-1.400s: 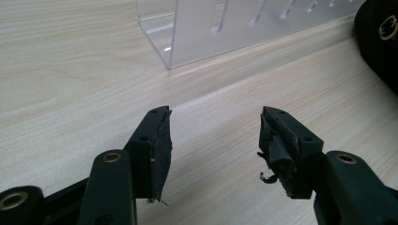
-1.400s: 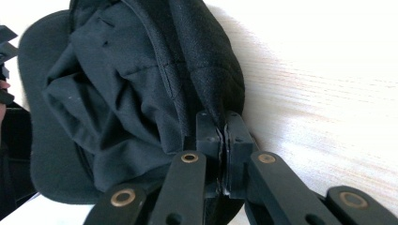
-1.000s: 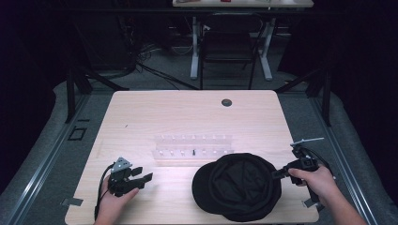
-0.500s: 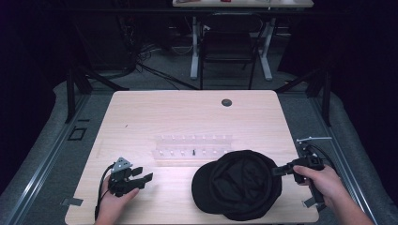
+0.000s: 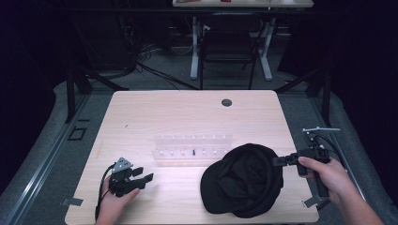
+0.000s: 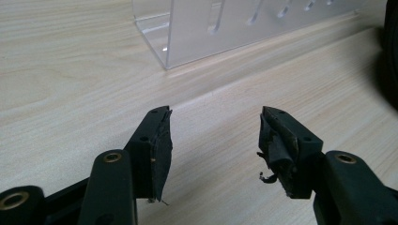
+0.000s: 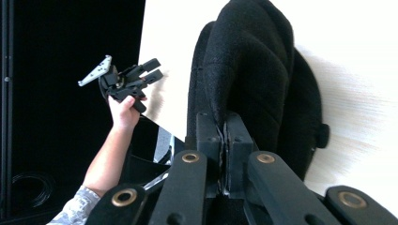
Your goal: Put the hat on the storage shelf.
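One black cap (image 5: pixel 244 180) lies near the table's (image 5: pixel 187 112) front right, brim toward front-left (long axis diagonal). Right gripper (image 5: pixel 280 161) clamps its edge; left gripper (image 5: pixel 143 175) rests empty, jaws apart.

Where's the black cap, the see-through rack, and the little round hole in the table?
black cap (image 5: pixel 241 180), high view, its crown.
see-through rack (image 5: pixel 192 145), high view, its middle.
round hole (image 5: pixel 226 102), high view, its centre.

High view looks down the table (image 5: pixel 187 112); gripper views, perhaps tilted, sit close.
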A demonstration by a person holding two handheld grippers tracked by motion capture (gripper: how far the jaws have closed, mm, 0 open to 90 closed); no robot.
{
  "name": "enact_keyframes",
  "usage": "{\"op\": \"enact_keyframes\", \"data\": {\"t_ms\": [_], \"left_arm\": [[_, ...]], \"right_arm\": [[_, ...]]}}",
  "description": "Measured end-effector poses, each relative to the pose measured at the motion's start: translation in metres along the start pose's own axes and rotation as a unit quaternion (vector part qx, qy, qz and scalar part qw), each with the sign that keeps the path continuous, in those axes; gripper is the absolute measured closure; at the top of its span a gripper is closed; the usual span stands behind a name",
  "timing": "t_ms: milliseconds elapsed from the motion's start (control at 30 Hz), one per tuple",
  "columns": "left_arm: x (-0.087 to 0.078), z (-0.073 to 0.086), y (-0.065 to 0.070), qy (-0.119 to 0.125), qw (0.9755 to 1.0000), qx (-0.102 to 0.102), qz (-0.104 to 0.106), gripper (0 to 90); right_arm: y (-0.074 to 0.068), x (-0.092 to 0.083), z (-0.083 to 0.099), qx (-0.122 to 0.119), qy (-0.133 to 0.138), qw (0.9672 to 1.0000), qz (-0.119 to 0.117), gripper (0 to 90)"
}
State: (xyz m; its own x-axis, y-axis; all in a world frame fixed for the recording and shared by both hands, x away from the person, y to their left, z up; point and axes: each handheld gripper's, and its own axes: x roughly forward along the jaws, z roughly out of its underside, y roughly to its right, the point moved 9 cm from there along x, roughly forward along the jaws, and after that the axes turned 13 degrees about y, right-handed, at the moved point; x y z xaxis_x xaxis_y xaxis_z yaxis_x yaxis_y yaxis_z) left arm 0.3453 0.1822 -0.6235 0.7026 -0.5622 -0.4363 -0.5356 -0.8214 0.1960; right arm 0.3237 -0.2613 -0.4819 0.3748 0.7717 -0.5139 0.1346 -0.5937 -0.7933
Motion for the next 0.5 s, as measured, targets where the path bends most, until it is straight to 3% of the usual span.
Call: {"op": "enact_keyframes", "data": {"t_ms": [33, 133, 500], "left_arm": [[0.0, 0.0, 0.0, 0.0, 1.0, 0.0, 0.0, 44.5], [0.0, 0.0, 0.0, 0.001, 1.0, 0.0, 0.0, 44.5], [0.0, 0.0, 0.0, -0.002, 1.0, -0.001, 0.001, 44.5]], "right_arm": [[-0.004, 0.001, -0.001, 0.006, 0.011, 0.9999, 0.001, 87.9], [-0.01, -0.002, -0.002, -0.005, 0.004, 0.9999, -0.009, 87.9], [-0.032, -0.012, -0.015, -0.016, 0.033, 0.9989, -0.029, 88.2]]}}
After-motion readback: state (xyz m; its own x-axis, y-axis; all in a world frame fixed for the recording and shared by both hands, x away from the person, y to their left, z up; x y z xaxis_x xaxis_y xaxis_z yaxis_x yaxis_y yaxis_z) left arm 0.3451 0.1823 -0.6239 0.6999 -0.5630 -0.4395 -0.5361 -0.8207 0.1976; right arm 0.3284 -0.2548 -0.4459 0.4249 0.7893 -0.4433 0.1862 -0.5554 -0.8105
